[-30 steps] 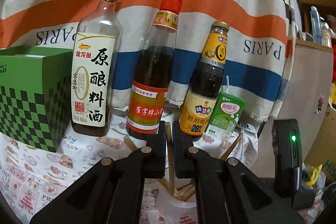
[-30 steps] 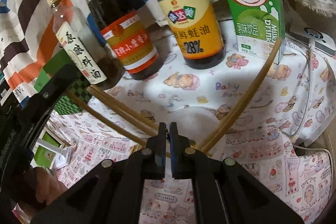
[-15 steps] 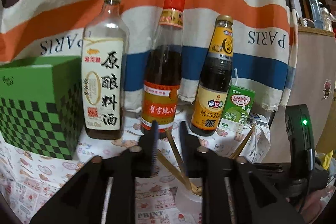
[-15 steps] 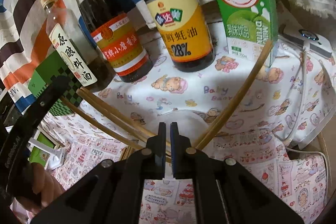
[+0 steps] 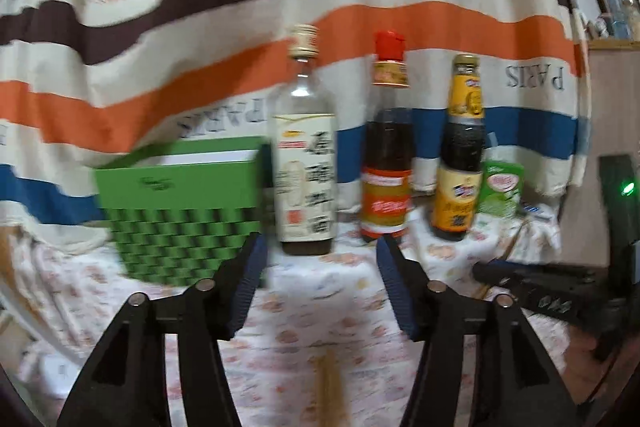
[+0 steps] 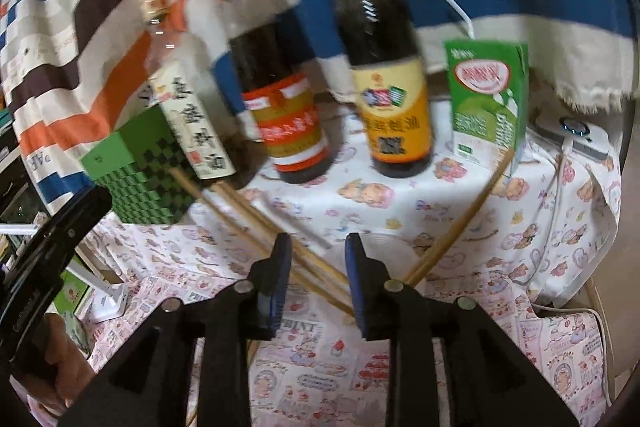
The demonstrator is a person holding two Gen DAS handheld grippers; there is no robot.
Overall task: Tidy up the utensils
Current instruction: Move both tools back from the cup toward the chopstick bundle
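Hiding chopsticks' (image 6: 256, 223) near ends: right gripper (image 6: 316, 267), jaws apart; labels blurred.

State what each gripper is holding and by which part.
Nothing is held. The left gripper and right gripper are both open, with the long wooden chopsticks lying loose on the printed cloth.

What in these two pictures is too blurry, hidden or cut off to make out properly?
- Left view: motion blur smears the clear bottle's label; its characters are unreadable.
- Left view: only a blurred bit of the chopsticks shows at the bottom edge.
- Right view: the chopsticks' near ends vanish behind the right claw, so what they rest in is unclear.
- Right view: the green checkered box is partly behind the clear bottle; its inside is unseen.
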